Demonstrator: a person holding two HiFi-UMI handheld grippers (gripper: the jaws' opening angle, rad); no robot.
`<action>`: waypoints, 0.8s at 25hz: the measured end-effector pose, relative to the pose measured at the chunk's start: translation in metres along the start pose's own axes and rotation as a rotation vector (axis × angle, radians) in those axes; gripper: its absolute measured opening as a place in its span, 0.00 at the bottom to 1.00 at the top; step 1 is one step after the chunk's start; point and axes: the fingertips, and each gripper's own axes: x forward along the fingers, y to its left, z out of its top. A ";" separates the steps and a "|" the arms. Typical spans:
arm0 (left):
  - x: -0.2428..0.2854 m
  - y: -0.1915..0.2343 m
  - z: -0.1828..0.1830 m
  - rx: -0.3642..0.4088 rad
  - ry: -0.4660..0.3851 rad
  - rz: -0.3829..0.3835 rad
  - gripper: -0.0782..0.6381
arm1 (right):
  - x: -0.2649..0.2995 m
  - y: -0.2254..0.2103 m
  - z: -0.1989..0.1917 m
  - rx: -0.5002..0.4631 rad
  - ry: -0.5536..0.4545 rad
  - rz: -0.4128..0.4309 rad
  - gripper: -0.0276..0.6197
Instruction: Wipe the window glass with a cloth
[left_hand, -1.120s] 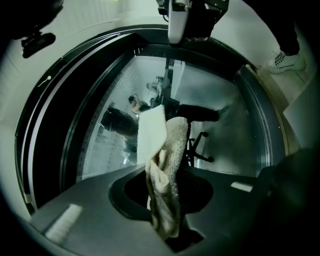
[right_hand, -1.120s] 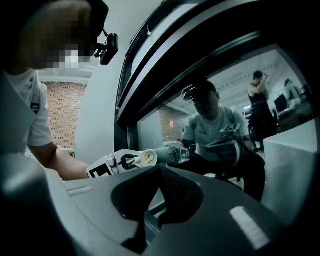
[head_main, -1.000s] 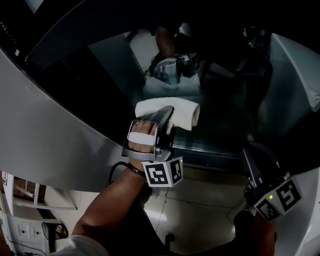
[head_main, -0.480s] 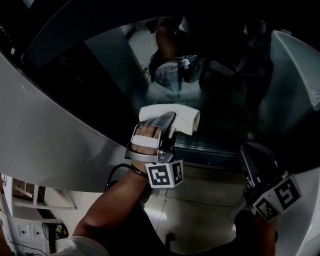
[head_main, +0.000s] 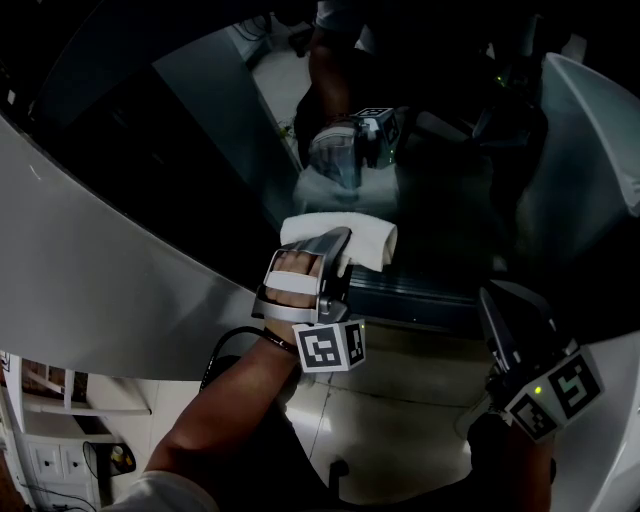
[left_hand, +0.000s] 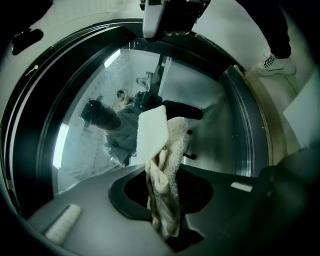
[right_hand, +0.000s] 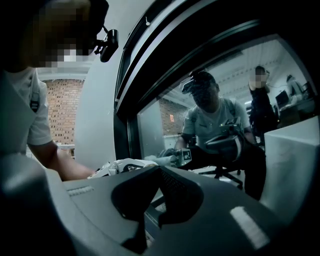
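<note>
1. The cloth looks light and limp, best held by its bunched middle with a flat pad left free; it is pale, nubbly and wadded
2. It lies against the window glass, low, near the bottom frame
3. The left hand-held gripper is clamped on it
4. The right hand-held gripper hangs nearer and to the right, jaws together on nothing
</note>
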 end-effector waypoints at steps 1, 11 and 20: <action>0.001 -0.002 0.000 0.000 0.001 -0.003 0.25 | 0.000 -0.001 0.000 0.000 0.000 -0.001 0.05; 0.009 -0.021 -0.003 -0.012 0.010 -0.038 0.25 | 0.003 -0.008 -0.006 0.001 0.031 -0.004 0.05; 0.010 -0.031 -0.002 -0.008 0.014 -0.063 0.25 | 0.004 -0.003 -0.007 0.011 0.045 0.009 0.05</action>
